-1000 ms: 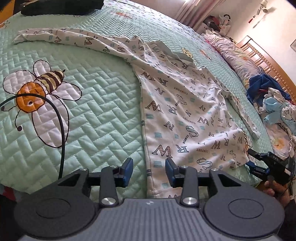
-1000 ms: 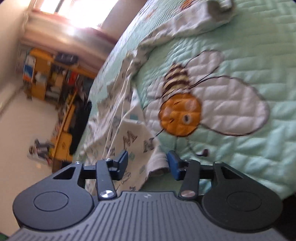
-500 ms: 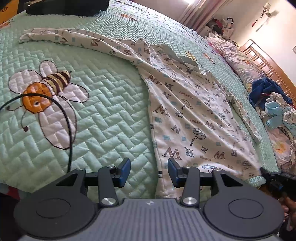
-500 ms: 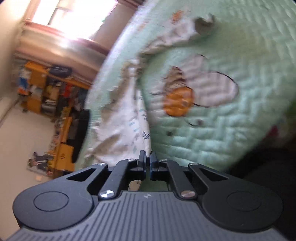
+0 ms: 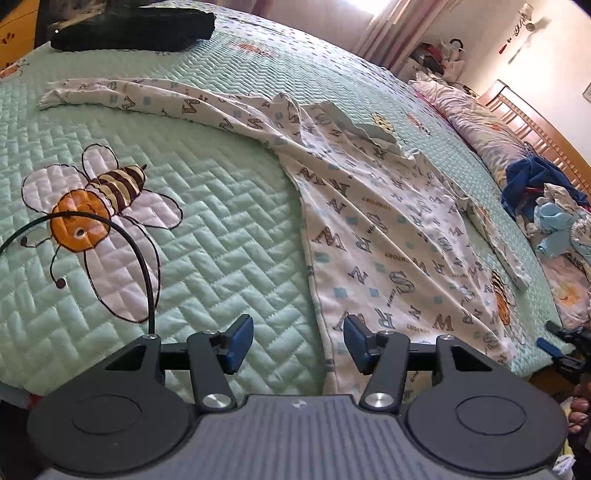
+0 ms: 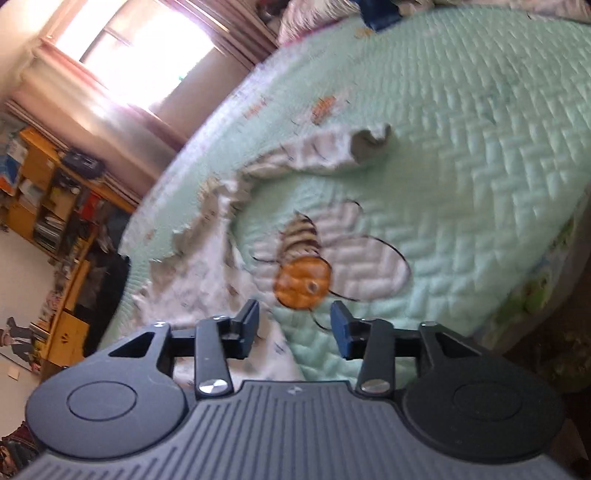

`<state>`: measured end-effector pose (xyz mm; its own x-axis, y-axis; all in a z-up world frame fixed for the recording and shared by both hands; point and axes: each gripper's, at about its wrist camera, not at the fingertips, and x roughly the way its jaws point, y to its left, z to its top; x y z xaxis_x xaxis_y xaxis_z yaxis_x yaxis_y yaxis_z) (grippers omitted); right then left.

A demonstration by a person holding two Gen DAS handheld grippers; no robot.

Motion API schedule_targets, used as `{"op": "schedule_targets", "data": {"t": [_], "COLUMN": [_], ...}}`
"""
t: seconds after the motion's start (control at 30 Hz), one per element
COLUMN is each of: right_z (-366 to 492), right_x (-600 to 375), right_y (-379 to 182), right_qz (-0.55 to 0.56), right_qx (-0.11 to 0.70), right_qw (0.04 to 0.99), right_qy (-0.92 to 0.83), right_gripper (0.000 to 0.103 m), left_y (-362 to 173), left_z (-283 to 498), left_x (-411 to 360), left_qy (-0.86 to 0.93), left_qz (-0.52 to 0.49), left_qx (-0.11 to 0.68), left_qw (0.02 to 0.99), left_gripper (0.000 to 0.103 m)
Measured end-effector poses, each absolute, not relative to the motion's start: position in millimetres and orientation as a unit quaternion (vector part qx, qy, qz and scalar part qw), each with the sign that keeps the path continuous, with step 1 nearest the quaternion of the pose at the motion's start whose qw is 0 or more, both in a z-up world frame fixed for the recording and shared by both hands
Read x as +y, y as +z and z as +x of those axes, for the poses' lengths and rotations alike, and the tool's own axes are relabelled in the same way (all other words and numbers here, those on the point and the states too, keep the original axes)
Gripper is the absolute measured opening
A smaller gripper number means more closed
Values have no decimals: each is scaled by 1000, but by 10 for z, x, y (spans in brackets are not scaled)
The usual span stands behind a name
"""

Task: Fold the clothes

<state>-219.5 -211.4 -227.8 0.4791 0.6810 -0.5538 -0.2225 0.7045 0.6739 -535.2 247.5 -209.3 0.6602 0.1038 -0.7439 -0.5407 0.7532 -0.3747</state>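
A white long-sleeved top (image 5: 388,236) printed with grey letters lies spread on the green quilt (image 5: 229,236), one sleeve stretched toward the far left. My left gripper (image 5: 298,343) hovers at the near hem corner, its jaws opening. The hem edge lies between them, and the pads do not press it. In the right wrist view the top (image 6: 207,288) is blurred, below and left of my right gripper (image 6: 295,326). Its jaws are opening with nothing gripped. The right gripper (image 5: 565,347) also shows at the bed's near right edge.
A stitched bee (image 5: 92,218) and a black cable (image 5: 147,280) lie left of the top. A dark folded item (image 5: 133,29) sits far left. A heap of blue and white clothes (image 5: 546,206) and a pillow (image 5: 480,125) lie on the right, by a wooden headboard (image 5: 539,122).
My left jaws have spread wider over the hem. My right gripper shut at the garment's edge, then opened again and lifted away. The top's near right corner lies flatter.
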Motion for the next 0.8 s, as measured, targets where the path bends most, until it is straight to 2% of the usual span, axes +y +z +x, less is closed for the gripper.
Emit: {"op": "schedule_targets", "data": {"t": [0.3,0.47,0.6,0.67,0.73,0.8], "right_z": [-2087,-1854,-1709,-1656,-1590,-1490], "right_x": [-1615,-1259,-731,-393,-40,303], "right_y": [-2139,-1749,-1342,-1245,-1253,-1354], "right_qz": [249,190,36,-63,-152,-222], "right_qx": [414,378,291,239,195,160], "right_qw": [809,818,837,832,821,810], "right_qy": [335,389,463,497,515,519], "right_gripper": [52,54,64,73,73,73], "left_y": [-2076,-2135,-2195,-2244,-2315,-2380], "left_z": [-5206,-5104,-4941,-4856,-4781,-4707], "left_x": [2428,2502,2496,2446,2379,2335], "left_qy": [241,265,297,317,338,350], "left_qz": [-207,-172,-103,-51,5,40], "left_qx": [376,378,370,355,336,324], "left_qw": [870,871,874,878,879,878], "left_gripper": [77,78,78,80,85,86]}}
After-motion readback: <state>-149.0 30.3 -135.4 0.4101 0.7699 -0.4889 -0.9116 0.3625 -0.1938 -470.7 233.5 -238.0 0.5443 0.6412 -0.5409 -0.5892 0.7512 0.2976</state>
